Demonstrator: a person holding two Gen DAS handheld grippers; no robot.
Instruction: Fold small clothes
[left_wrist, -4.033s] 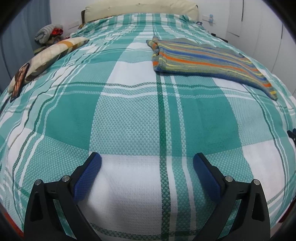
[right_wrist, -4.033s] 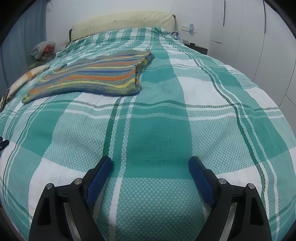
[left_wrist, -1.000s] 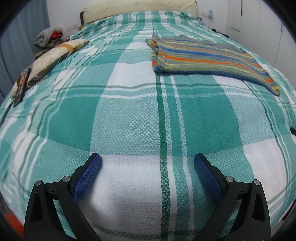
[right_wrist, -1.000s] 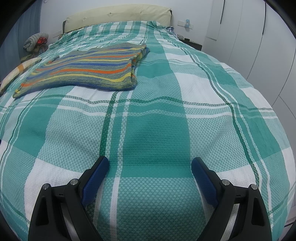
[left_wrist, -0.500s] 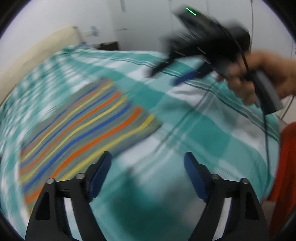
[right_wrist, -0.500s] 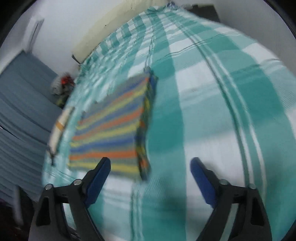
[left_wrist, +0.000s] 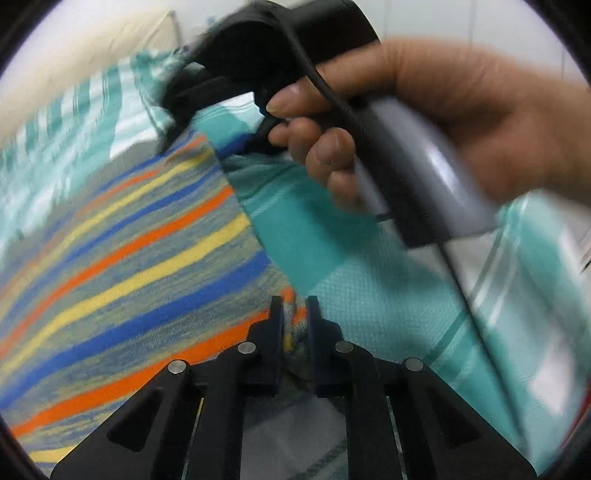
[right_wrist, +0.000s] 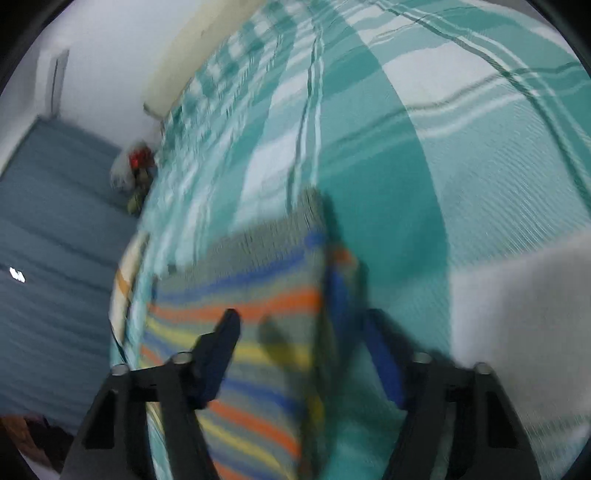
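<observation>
Striped knit garment lies on the plaid bed. Left gripper has just closed, pinching its corner. Right gripper, closing, straddles its edge, pads apart.

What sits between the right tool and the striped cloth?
Nothing visible. The right tool has just been closing, its jaws straddling the striped cloth's edge with only bedspread around it; blur hides whether the pads touch yet. The left tool is already shut on a corner.
</observation>
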